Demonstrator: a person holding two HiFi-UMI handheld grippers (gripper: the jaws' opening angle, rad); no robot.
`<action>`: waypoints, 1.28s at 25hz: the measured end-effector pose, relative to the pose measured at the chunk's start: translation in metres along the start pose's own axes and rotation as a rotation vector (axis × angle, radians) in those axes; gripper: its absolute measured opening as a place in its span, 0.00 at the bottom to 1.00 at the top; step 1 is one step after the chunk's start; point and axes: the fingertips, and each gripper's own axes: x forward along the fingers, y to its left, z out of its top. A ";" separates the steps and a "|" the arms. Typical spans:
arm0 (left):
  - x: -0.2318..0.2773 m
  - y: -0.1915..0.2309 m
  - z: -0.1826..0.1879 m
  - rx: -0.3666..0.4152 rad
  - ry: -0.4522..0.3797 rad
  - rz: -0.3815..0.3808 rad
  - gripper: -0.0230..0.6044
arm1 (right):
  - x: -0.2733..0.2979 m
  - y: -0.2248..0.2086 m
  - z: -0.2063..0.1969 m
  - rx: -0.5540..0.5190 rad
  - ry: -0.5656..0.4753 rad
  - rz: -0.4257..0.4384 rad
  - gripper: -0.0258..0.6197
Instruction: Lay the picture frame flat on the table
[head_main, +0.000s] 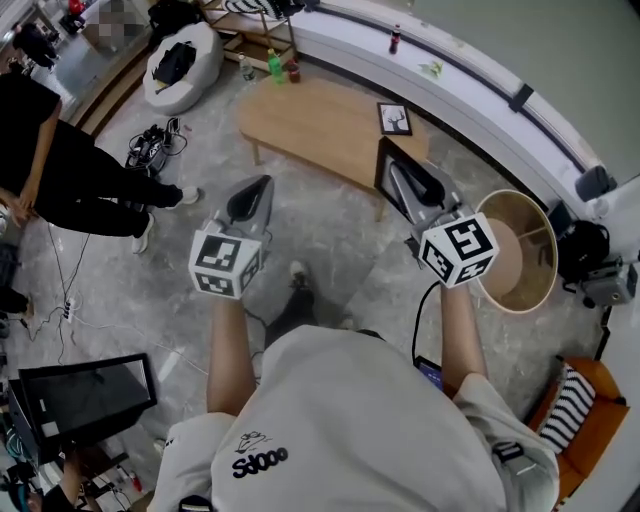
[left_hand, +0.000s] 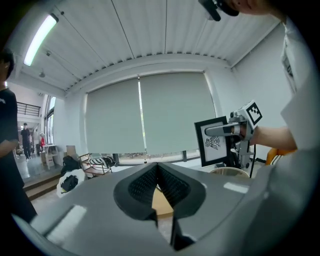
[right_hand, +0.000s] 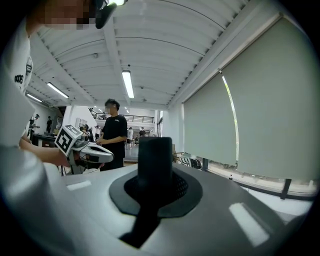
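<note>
Right gripper (head_main: 402, 182) tongs were pinching the black-edged picture frame with a white print (head_main: 383, 165), upright in the air at 1 o'clock, short of the light wooden low table (head_main: 320, 125) at 12 o'clock. Left gripper (head_main: 258, 190) tongs were pressed together at the tips, nothing between them. The frame was lifted but not yet laid. Judged remaining: carry it over the tabletop, tip it flat, release.

Left claw (left_hand: 158, 169) empty, tips seemingly together; right claw (left_hand: 212, 131) on upright picture frame (left_hand: 215, 148) beyond.
</note>
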 end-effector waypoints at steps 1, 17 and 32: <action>0.004 0.004 0.000 -0.003 -0.007 -0.001 0.05 | 0.005 -0.002 -0.002 0.002 0.003 -0.001 0.06; 0.141 0.135 0.012 0.003 -0.058 -0.055 0.05 | 0.163 -0.065 0.019 -0.044 0.011 -0.041 0.06; 0.201 0.264 0.011 0.005 -0.048 -0.024 0.05 | 0.312 -0.080 0.040 -0.013 0.000 0.001 0.06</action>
